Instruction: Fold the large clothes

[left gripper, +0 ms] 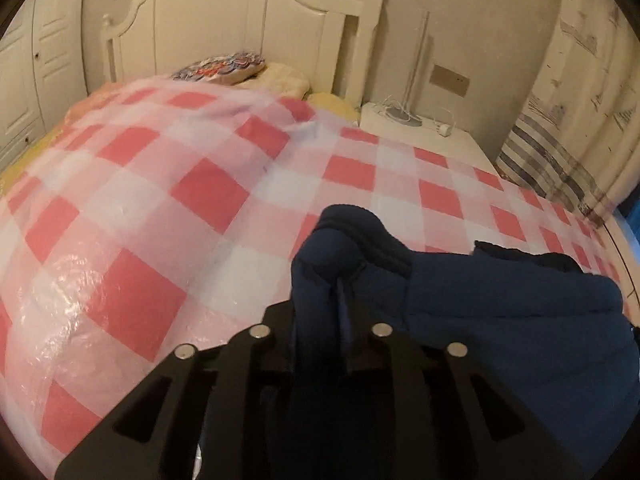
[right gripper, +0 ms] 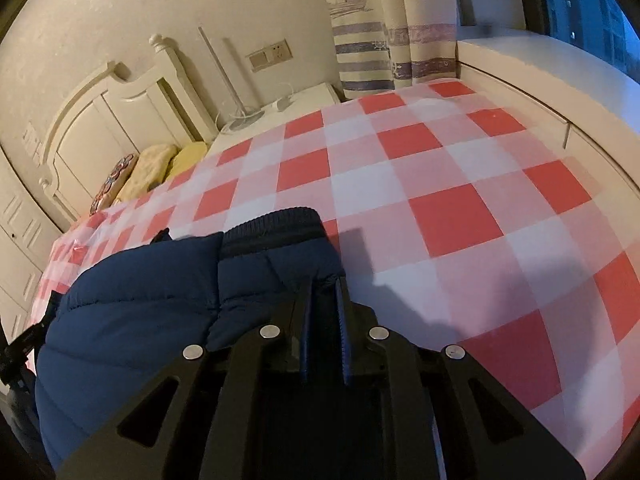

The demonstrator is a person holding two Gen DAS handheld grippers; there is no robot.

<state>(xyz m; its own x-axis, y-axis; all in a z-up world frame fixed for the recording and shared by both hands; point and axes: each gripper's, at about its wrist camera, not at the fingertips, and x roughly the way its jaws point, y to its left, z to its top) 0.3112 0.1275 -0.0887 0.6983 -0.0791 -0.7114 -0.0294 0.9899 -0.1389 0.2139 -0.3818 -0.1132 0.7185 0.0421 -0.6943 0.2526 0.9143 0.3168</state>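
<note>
Both grippers, the left gripper (left gripper: 340,300) and the right gripper (right gripper: 324,300), are matte black, with slotted angular plates, four round silver studs each, and ridged dark-blue pads.

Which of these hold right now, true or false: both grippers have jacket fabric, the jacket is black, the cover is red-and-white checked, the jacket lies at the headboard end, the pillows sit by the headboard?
1. Both the left gripper and right gripper pinch the jacket. True.
2. The jacket is black. False: it is navy blue and quilted.
3. The checked cover is red and white. True.
4. The jacket lies at the headboard end. False: it is at the near end, by the grippers.
5. The pillows sit by the headboard. True.
</note>
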